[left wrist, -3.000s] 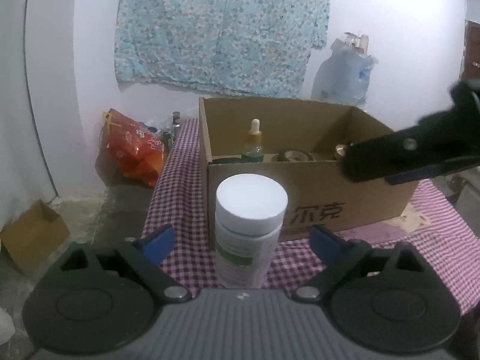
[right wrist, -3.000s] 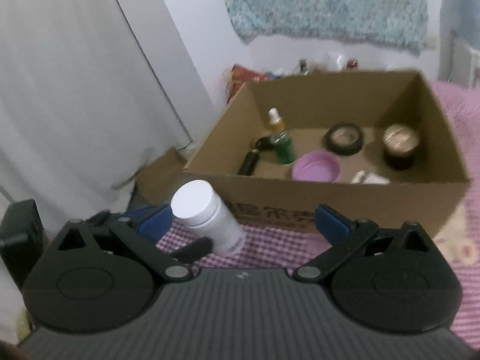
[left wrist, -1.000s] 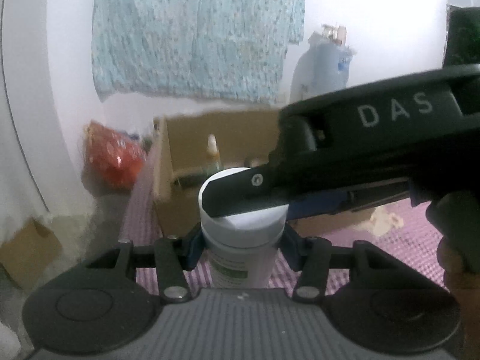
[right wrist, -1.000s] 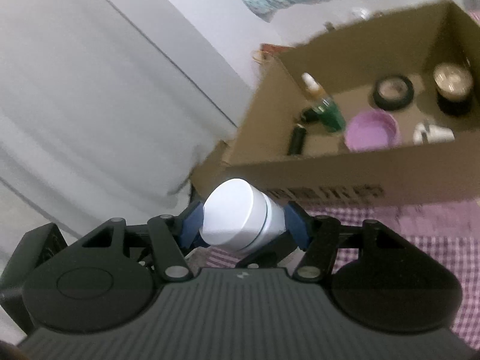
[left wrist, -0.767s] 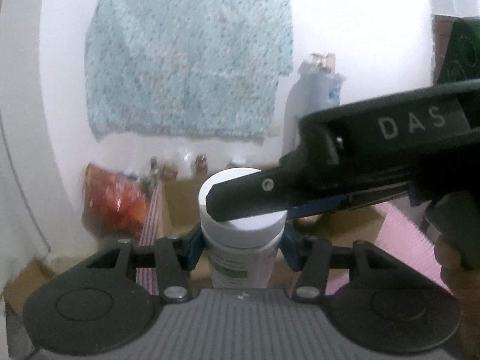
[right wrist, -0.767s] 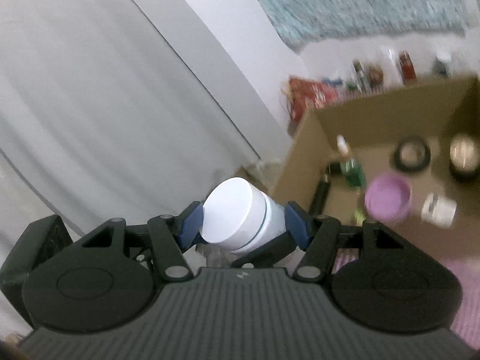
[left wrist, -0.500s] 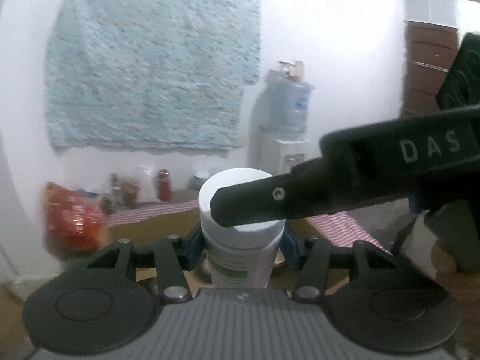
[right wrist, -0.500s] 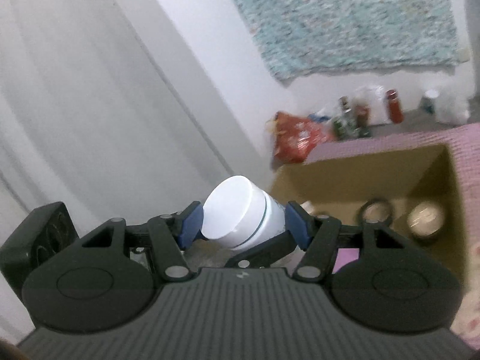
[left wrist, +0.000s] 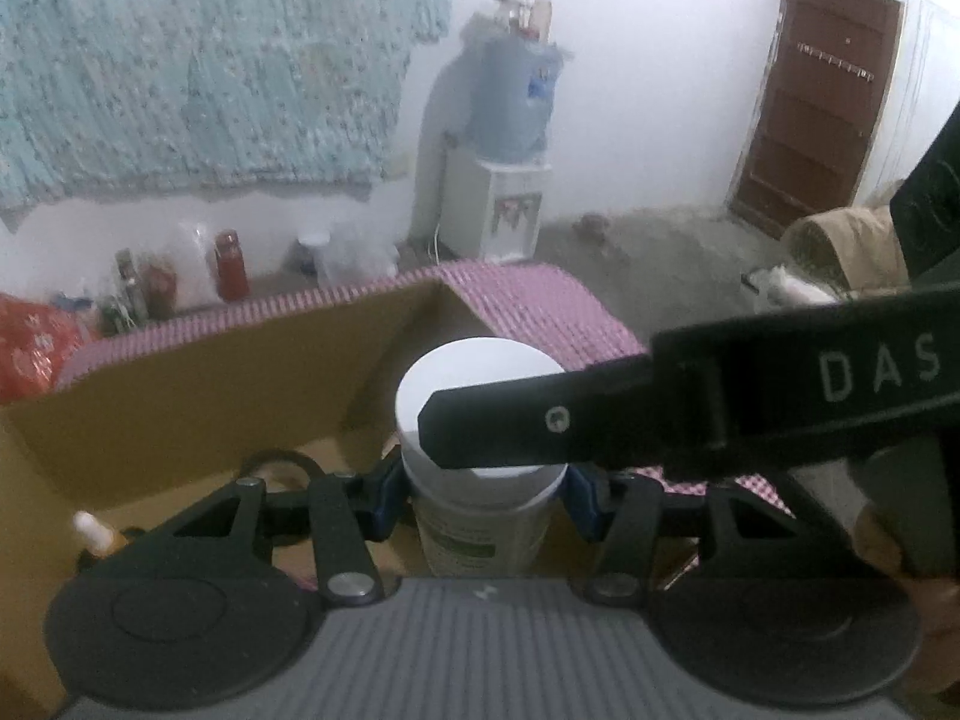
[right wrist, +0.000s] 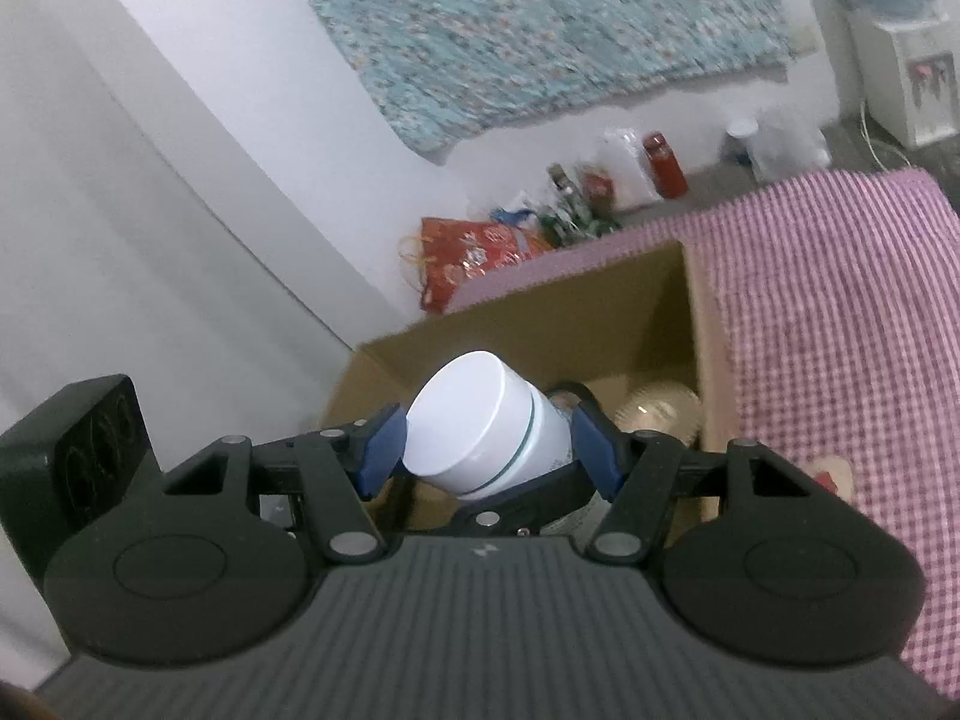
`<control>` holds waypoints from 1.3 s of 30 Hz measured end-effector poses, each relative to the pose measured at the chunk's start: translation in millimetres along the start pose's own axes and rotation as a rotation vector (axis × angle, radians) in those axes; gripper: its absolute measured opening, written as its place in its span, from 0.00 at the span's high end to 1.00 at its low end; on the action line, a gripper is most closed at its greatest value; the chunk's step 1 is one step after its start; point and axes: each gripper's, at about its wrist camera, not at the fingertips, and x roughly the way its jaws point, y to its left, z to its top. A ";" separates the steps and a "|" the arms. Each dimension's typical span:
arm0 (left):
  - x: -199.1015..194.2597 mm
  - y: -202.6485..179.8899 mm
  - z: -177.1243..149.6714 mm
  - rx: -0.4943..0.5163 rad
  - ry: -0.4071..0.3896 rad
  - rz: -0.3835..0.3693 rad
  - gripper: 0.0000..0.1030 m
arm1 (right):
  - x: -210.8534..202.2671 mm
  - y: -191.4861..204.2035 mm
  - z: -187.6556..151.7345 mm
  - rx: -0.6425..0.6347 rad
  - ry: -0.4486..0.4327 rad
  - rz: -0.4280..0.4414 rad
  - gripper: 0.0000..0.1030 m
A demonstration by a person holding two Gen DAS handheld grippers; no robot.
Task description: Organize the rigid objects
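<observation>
Covering table, checked cloth (right wrist: 840,312), box (left wrist: 180,396) atop

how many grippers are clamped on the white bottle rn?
2. The left hand-held gripper clamps the white bottle below its cap; the right hand-held gripper clamps the cap end, over the cardboard box.

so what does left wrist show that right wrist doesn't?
Left wrist only: the brown door, a dropper bottle low in the box, the right gripper's finger crossing over the lid, and the person's hand on its handle.
Right wrist only: the grey curtain and a gold-topped jar in the box corner.
Both: the white bottle clamped by the left gripper and the right gripper, above the cardboard box, plus the checked cloth and water dispenser.
</observation>
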 end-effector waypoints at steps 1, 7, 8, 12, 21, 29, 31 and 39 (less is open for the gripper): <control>1.9 0.4 -2.4 -0.003 0.009 -0.002 0.48 | 2.1 -4.6 -3.0 0.001 0.006 -0.003 0.40; 13.3 -0.3 -13.6 -0.008 0.072 -0.003 0.48 | 18.6 -17.3 -16.4 0.002 0.046 -0.027 0.39; 15.4 0.6 -14.7 -0.009 0.078 0.001 0.48 | 21.8 -17.1 -17.5 -0.002 0.051 -0.031 0.40; 23.1 1.3 -11.2 -0.004 0.113 0.006 0.48 | 26.1 -9.7 -20.6 -0.051 0.054 -0.056 0.40; 9.1 -9.2 -10.1 0.019 0.076 0.016 0.34 | 26.3 -2.2 -15.3 -0.036 0.030 -0.070 0.34; -51.8 -5.4 -14.1 -0.018 -0.059 0.015 0.18 | -24.5 14.4 -16.1 -0.031 -0.089 -0.053 0.28; -67.5 -1.8 -16.2 -0.035 -0.088 0.017 0.16 | -36.8 20.9 -16.9 -0.039 -0.118 -0.051 0.27; -121.7 18.0 -35.1 -0.110 -0.167 0.054 0.13 | -60.3 46.8 -27.7 -0.113 -0.123 -0.079 0.27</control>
